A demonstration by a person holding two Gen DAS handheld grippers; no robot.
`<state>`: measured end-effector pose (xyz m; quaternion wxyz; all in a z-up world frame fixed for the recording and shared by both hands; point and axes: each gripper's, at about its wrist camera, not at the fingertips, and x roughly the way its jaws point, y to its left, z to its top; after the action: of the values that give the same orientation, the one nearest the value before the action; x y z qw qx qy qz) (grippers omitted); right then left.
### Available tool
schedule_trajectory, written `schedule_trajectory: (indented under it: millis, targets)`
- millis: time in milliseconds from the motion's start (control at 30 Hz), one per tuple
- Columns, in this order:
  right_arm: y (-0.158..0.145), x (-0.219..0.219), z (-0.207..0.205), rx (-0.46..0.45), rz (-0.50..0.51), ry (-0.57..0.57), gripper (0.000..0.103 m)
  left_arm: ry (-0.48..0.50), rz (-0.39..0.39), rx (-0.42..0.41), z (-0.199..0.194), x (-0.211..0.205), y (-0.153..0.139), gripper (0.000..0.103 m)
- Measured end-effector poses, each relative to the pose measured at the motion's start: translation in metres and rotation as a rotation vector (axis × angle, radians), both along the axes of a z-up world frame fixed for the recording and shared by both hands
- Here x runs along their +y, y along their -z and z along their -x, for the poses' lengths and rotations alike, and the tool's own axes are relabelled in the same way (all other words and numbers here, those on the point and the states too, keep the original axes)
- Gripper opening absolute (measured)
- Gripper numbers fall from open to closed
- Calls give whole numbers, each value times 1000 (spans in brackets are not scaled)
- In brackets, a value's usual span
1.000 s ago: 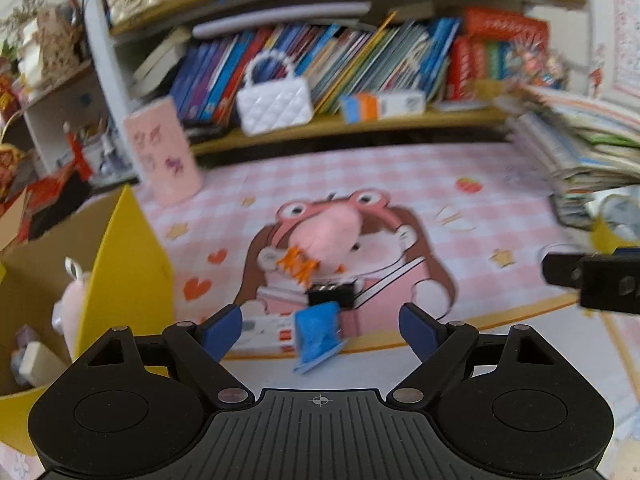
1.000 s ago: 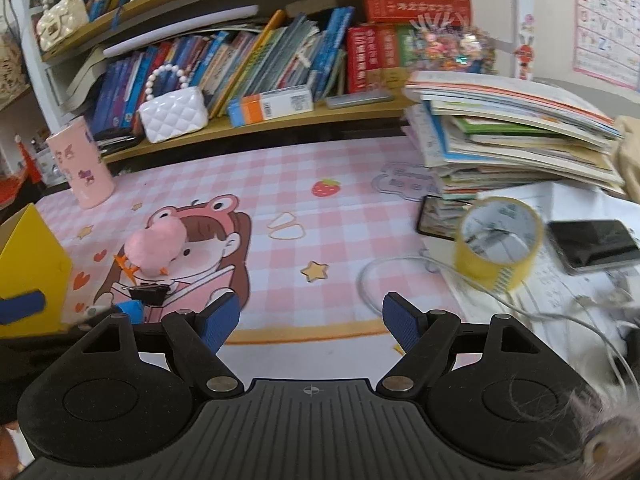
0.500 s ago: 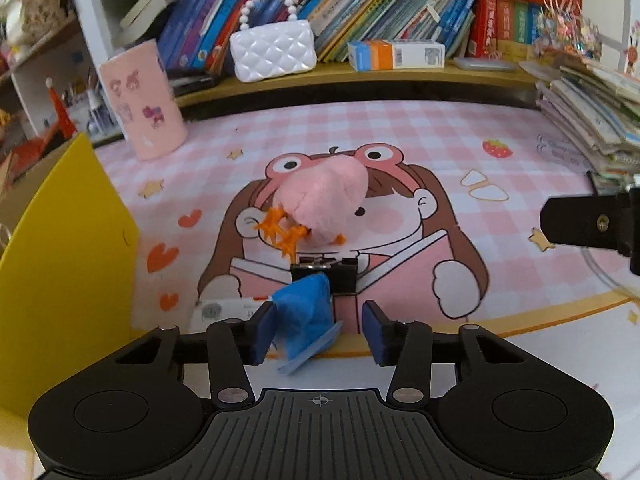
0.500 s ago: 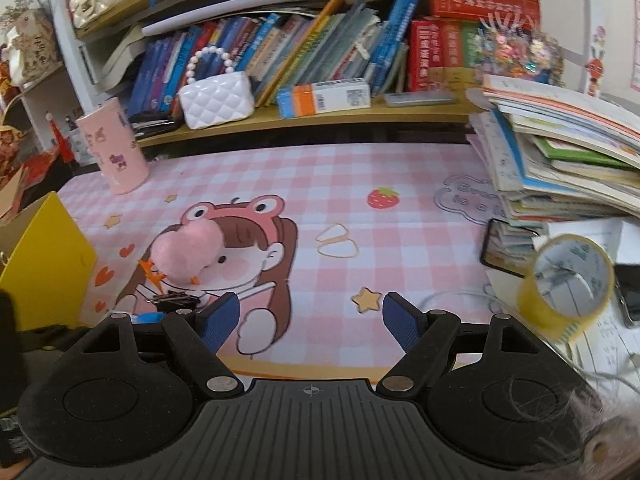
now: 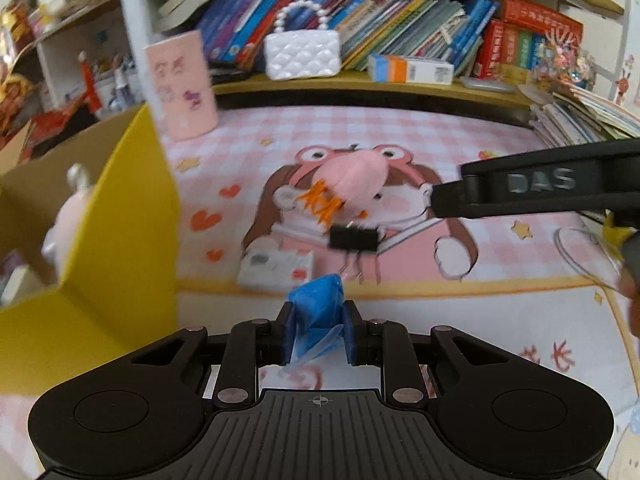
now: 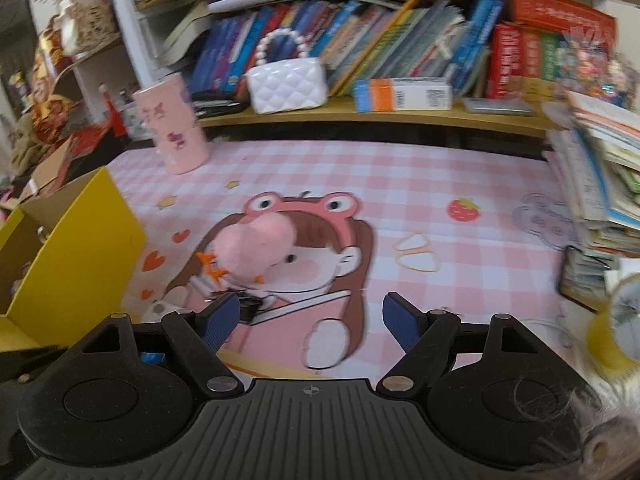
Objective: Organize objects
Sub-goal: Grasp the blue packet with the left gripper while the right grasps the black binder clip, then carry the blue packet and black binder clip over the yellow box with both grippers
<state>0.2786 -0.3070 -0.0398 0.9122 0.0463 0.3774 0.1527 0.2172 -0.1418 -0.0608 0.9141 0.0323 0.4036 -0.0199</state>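
My left gripper point(image 5: 316, 330) is shut on a crumpled blue packet point(image 5: 318, 306) and holds it above the desk mat. Beyond it lie a small white box point(image 5: 276, 266), a black binder clip point(image 5: 354, 238) and a pink plush with orange feet point(image 5: 356, 184). A yellow cardboard box point(image 5: 120, 216) stands open at the left, with a pink toy point(image 5: 66, 220) inside. My right gripper point(image 6: 312, 318) is open and empty, low over the mat, with the binder clip point(image 6: 248, 304) by its left finger and the plush point(image 6: 252, 246) beyond. It shows from the side in the left wrist view point(image 5: 536, 190).
A pink cup point(image 6: 172, 124) stands at the back left. A white quilted purse point(image 6: 286, 82) and an orange-blue carton point(image 6: 404, 94) sit on the low shelf before rows of books. A stack of books point(image 6: 600, 176) and a yellow tape roll point(image 6: 618, 334) are at the right.
My left gripper closed on the blue packet and lifted it back off the mat. My right gripper moved left and closer toward the plush and clip, staying open.
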Motion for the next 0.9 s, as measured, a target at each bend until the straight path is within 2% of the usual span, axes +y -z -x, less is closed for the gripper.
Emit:
schedule_trajectory:
  millis: [233,500,600,633,667,900]
  targets:
    - [30,48,-22,13,40,-135,77,-63,20,19,19,22,-4,22]
    - [56,73,-48,37,106,-167,74,-95,41,7,32,35,-13,22]
    - [59,78,-47,-9,151,-169,65,-101,50,5,34,38,-15,22]
    - [60,79,-46,-27,170,-171,56,-103,54,5,35,39,-15,22]
    - [61,79,-46,-43,181,-174,43,-104,56,3,36,40,-16,22]
    - [52,64,-36,-41,166,-100,42,-97,73,-17,41,46,-22,22]
